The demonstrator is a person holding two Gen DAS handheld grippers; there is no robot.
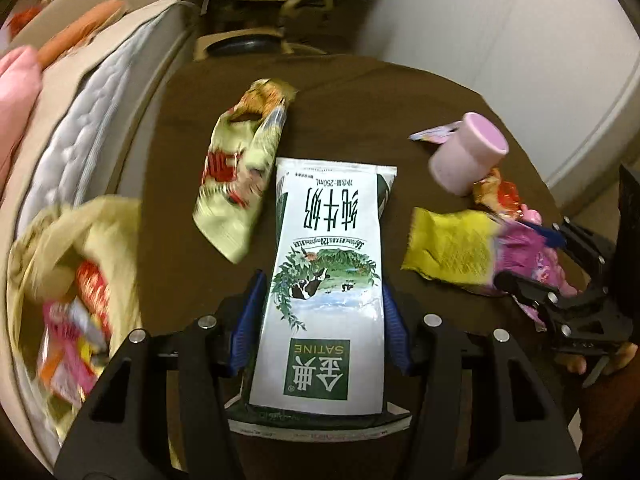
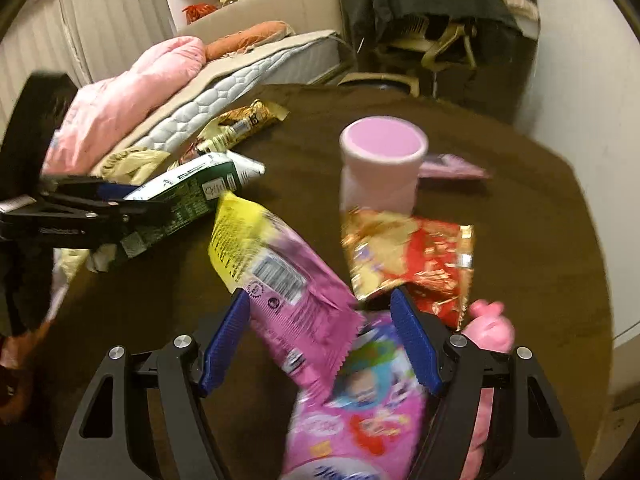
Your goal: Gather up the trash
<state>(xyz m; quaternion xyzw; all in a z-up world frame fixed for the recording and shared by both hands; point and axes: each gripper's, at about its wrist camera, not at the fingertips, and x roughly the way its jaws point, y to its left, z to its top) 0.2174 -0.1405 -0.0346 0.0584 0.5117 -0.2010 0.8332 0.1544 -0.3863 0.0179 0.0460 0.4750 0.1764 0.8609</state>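
Note:
A white and green milk carton [image 1: 328, 240] sits between the blue pads of my left gripper [image 1: 323, 284], which is shut on it above the brown table [image 1: 340, 92]. In the right wrist view the carton [image 2: 188, 196] sticks out of that gripper [image 2: 116, 200] at the left. My right gripper [image 2: 320, 300] is open over a yellow and pink wrapper [image 2: 276, 264] and a pink snack pack [image 2: 360, 400], with neither pad pressing on them. A yellowish plastic bag [image 1: 72, 240] holding several wrappers hangs at the table's left edge.
A pink cup [image 2: 380, 164] stands mid-table, a red and gold wrapper [image 2: 412, 256] in front of it and a purple wrapper [image 2: 452, 168] behind. A green-yellow wrapper [image 1: 236, 184] lies left of the carton. A pink pig toy [image 2: 490, 324] sits right. A mattress [image 1: 80, 128] borders the left.

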